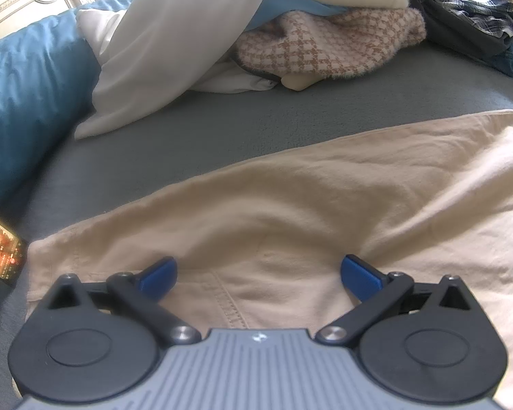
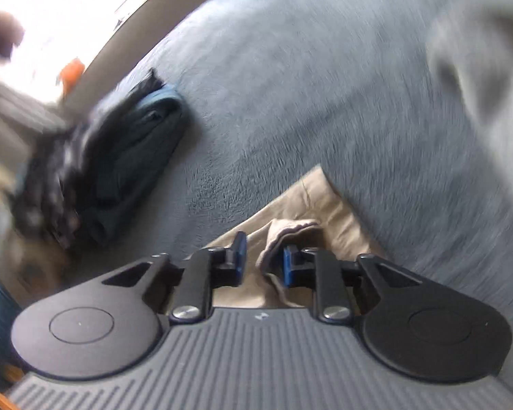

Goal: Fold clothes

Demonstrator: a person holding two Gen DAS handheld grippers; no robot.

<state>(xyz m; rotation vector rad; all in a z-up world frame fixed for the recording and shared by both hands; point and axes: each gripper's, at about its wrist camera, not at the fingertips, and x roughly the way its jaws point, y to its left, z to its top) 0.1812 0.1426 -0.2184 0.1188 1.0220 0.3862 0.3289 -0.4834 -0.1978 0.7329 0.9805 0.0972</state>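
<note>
Now: folding the tan cloth [image 1: 290,205] | left gripper [image 1: 258,275] spread wide, holds nothing | right gripper [image 2: 264,259] narrow around a fold, grip unclear | next: pinch, lift over.

We see a bed with a grey fleece blanket [image 1: 222,130] as the surface. On it lie beige trousers [image 1: 325,205] spread flat near us, a teal pillow [image 1: 27,102] at left, and a heap at the far side: white cloth [image 1: 174,48], houndstooth knit [image 1: 328,48], plaid shirt [image 1: 468,10]. A phone [image 1: 1,249] rests at the left edge.
</note>
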